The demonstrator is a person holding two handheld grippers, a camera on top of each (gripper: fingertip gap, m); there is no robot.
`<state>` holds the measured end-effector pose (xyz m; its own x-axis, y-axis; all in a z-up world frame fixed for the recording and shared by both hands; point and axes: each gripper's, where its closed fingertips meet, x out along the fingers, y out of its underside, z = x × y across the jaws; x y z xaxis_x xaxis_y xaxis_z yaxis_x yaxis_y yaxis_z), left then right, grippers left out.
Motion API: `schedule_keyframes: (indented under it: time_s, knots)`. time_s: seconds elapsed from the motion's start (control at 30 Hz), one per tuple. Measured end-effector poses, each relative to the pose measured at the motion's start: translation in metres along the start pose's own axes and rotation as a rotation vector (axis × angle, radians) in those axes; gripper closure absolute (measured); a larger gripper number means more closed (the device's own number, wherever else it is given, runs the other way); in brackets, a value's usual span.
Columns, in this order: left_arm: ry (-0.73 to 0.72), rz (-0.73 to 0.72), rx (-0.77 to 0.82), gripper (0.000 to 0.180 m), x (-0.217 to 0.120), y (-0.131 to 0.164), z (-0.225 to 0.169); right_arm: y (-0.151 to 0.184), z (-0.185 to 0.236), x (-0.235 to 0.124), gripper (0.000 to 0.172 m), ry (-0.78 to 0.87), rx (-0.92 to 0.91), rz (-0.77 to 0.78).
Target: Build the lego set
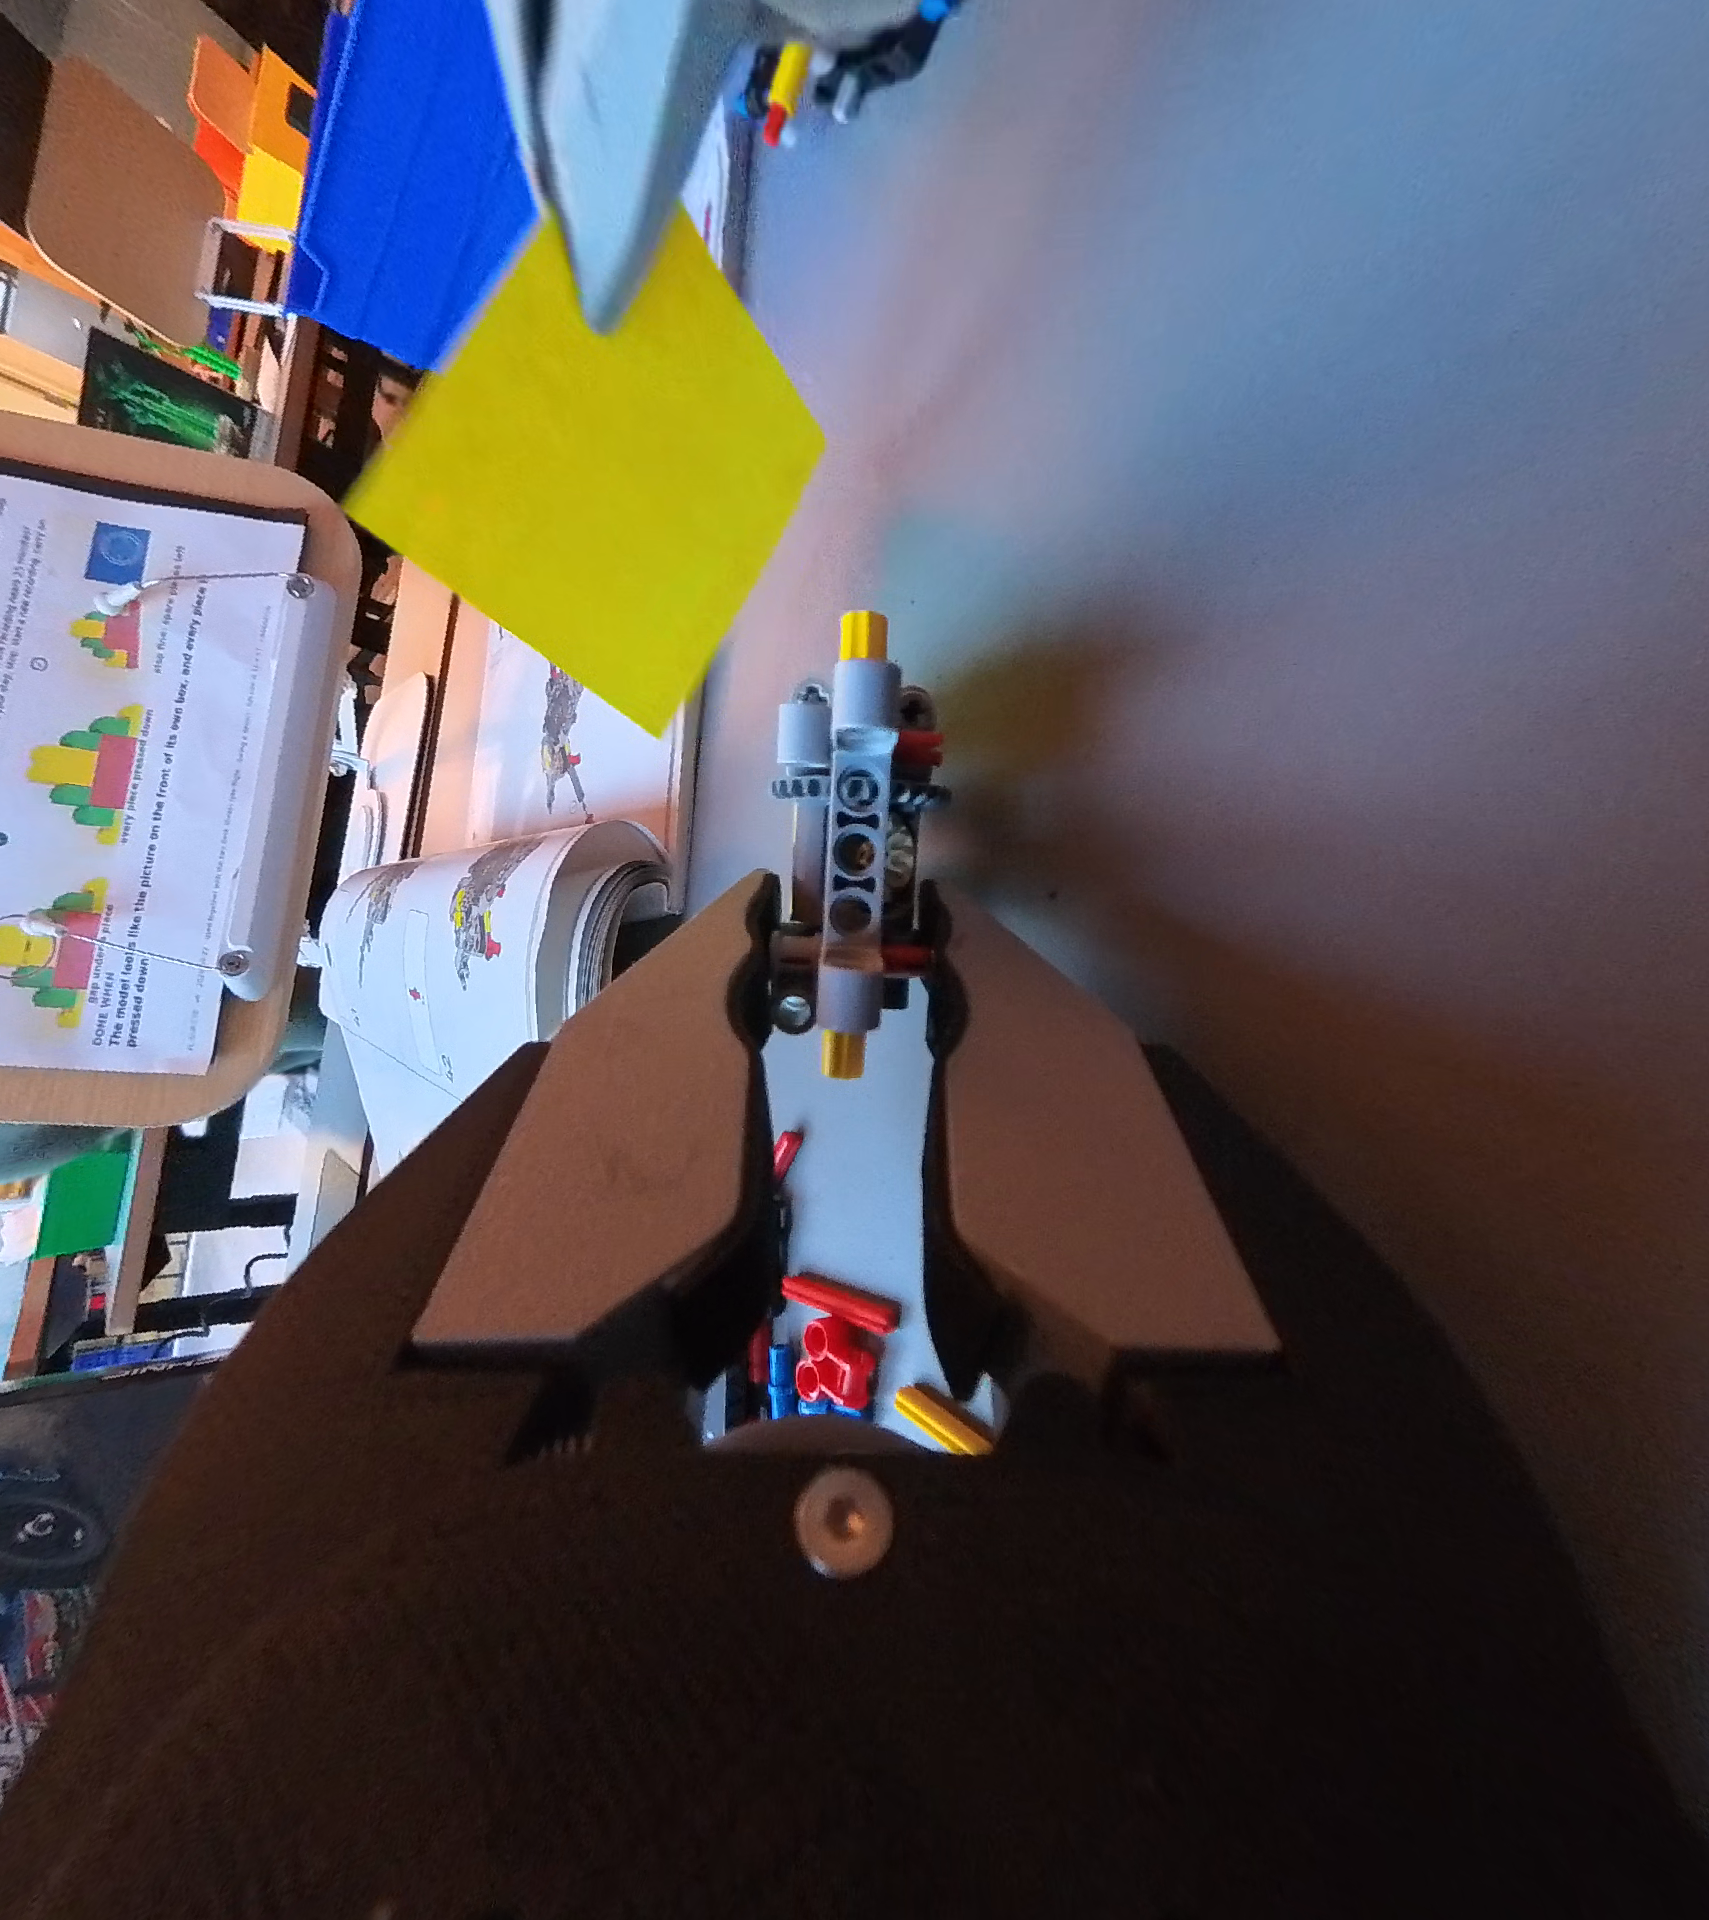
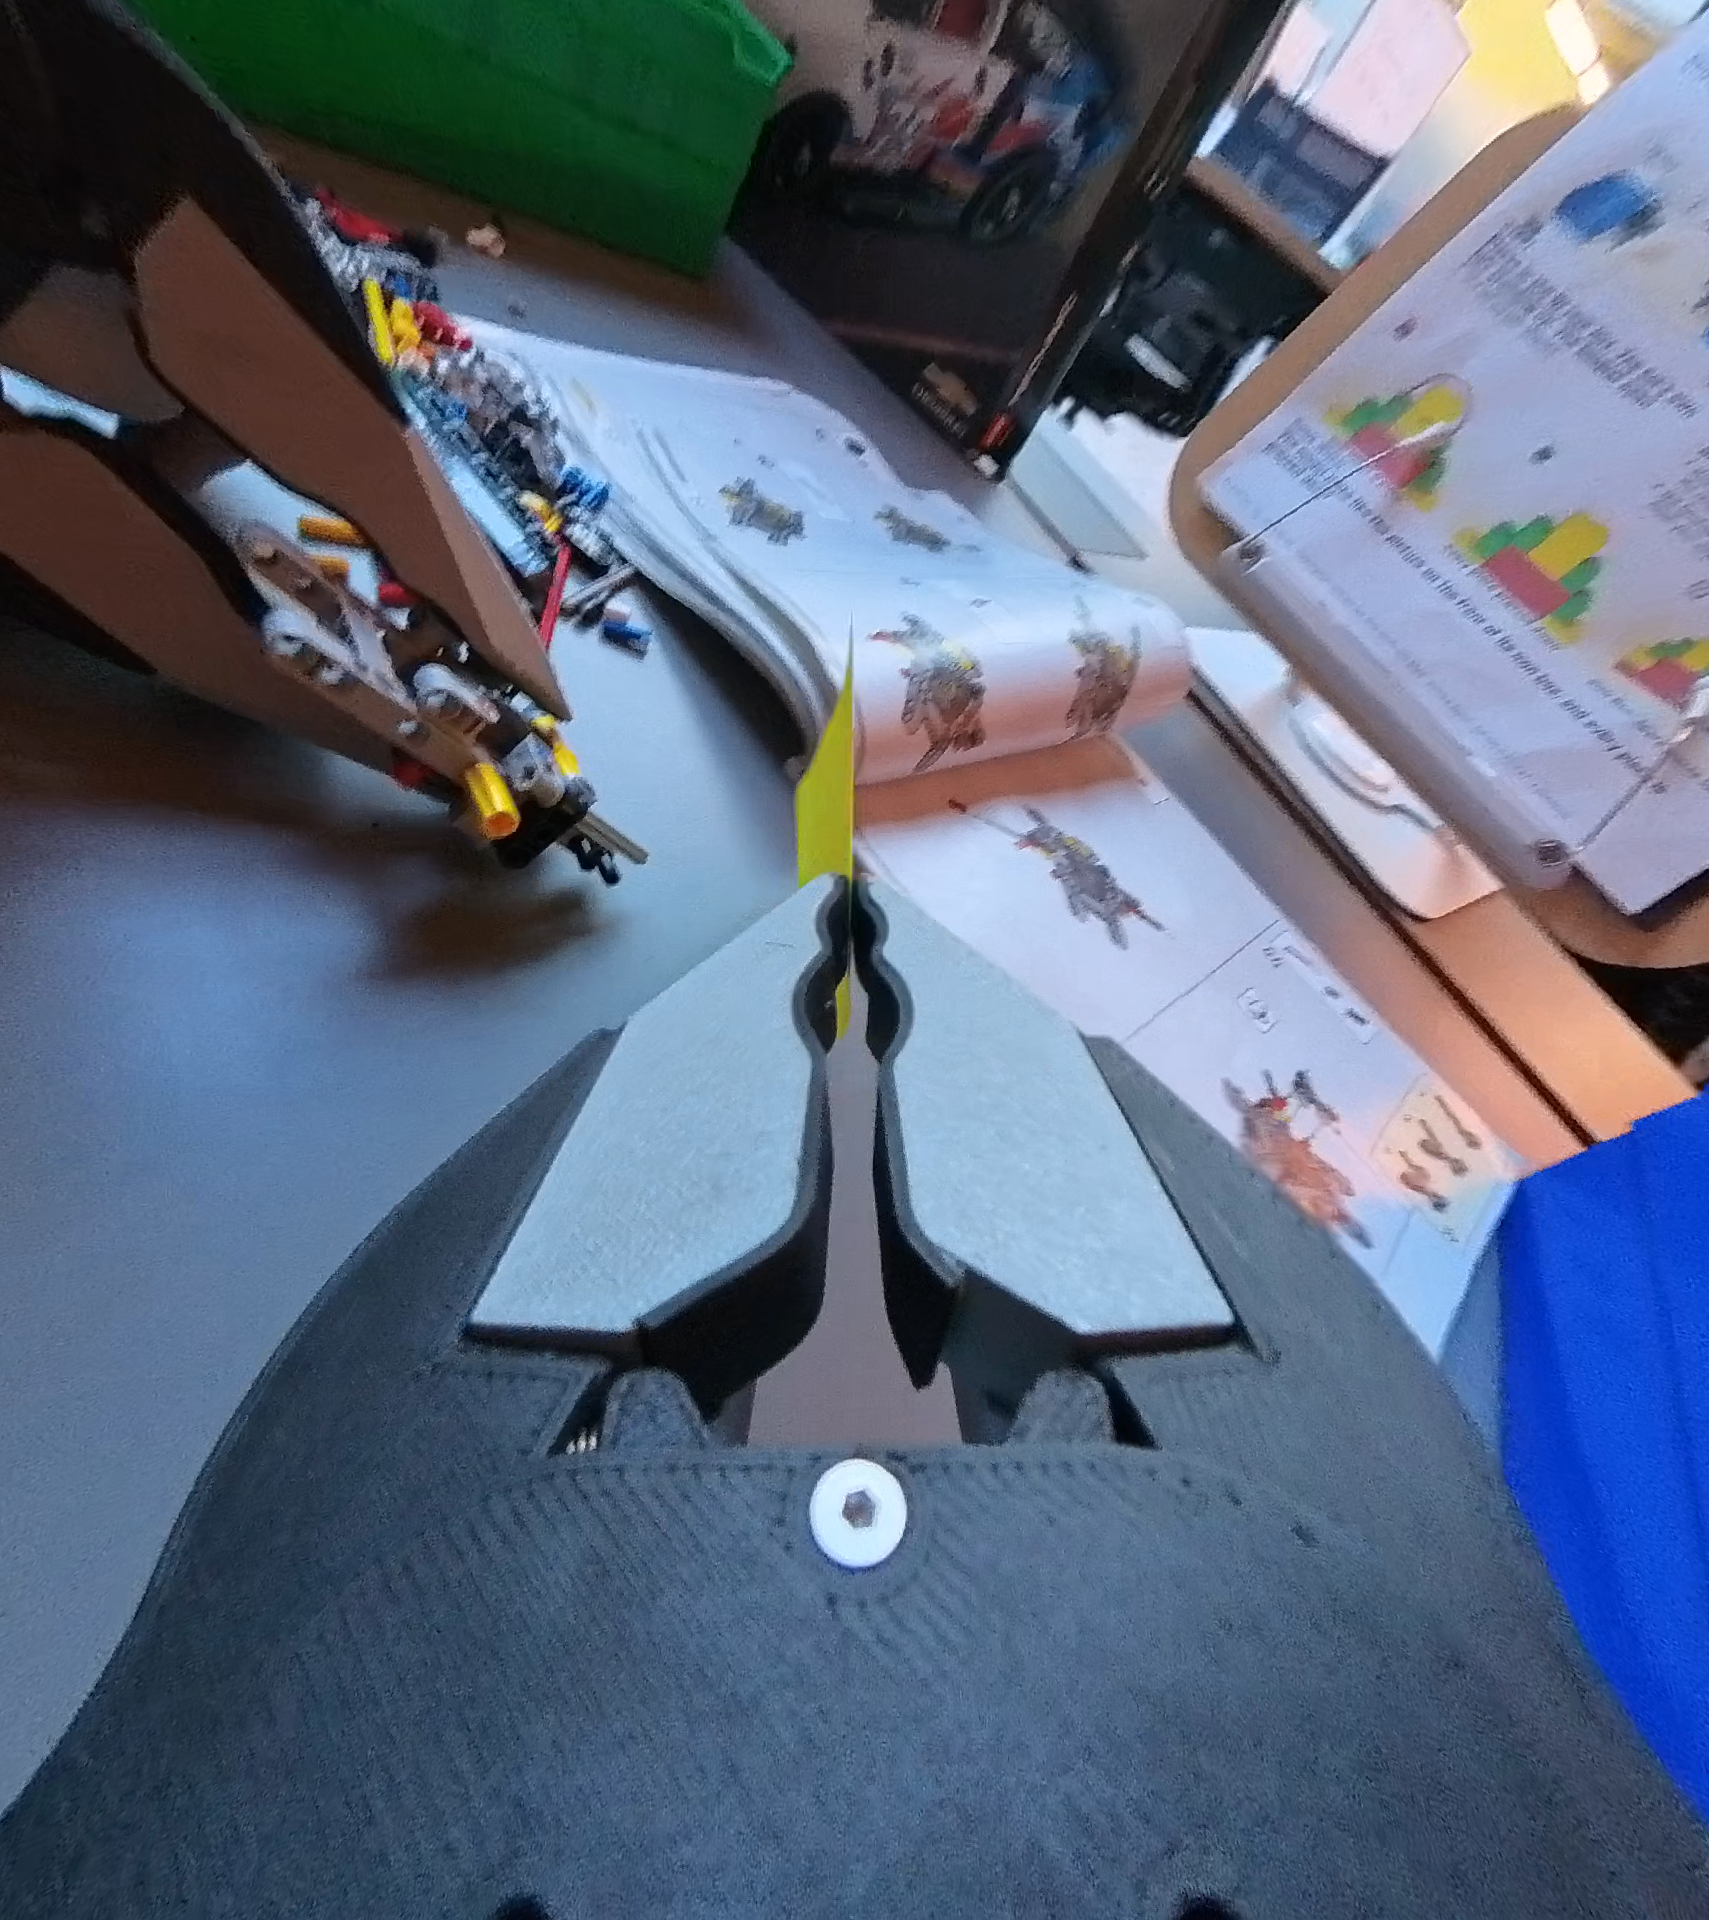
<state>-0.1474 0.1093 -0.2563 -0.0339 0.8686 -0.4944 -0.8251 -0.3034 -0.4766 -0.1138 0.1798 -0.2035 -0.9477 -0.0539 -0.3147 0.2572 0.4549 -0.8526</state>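
- Up close, the left gripper (image 1: pixel 850 935) has its fingers partly closed on a small grey brick assembly (image 1: pixel 855 831) with yellow axle ends, both pads pressing its sides, above the grey desk (image 1: pixel 1349 416).
- Loose red, blue and yellow pieces (image 1: pixel 834 1351) lie on the desk beneath those fingers.
- Meanwhile the right gripper (image 2: pixel 848 914) is fully closed, pinching a thin yellow sheet (image 2: pixel 829 790) edge-on.
- An open instruction booklet (image 2: pixel 933 623) lies beyond, a blue bin (image 2: pixel 1660 1351) to the right.
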Motion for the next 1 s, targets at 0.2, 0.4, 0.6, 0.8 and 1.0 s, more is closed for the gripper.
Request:
schedule_keyframes:
  time_s: [0.2, 0.4, 0.6, 0.8, 1.0]
  knots:
    - [0.001, -0.004, -0.012, 0.157, -0.001, 0.000, 0.001, -0.042, -0.057, -0.050, 0.172, 0.216, 0.050, -0.162]
    - [0.013, -0.025, -0.027, 0.157, -0.002, -0.002, 0.000, -0.019, -0.212, -0.140, 0.172, 0.617, -0.011, 0.039]
    - [0.031, -0.041, -0.055, 0.157, -0.001, -0.004, 0.000, 0.065, -0.359, -0.210, 0.172, 0.893, -0.084, 0.422]
    - [0.034, -0.047, -0.075, 0.157, -0.001, -0.003, 0.001, 0.156, -0.417, -0.205, 0.172, 0.844, -0.137, 0.762]
    - [0.040, -0.055, -0.100, 0.157, -0.001, -0.001, 0.003, 0.197, -0.427, -0.190, 0.172, 0.772, -0.111, 0.893]
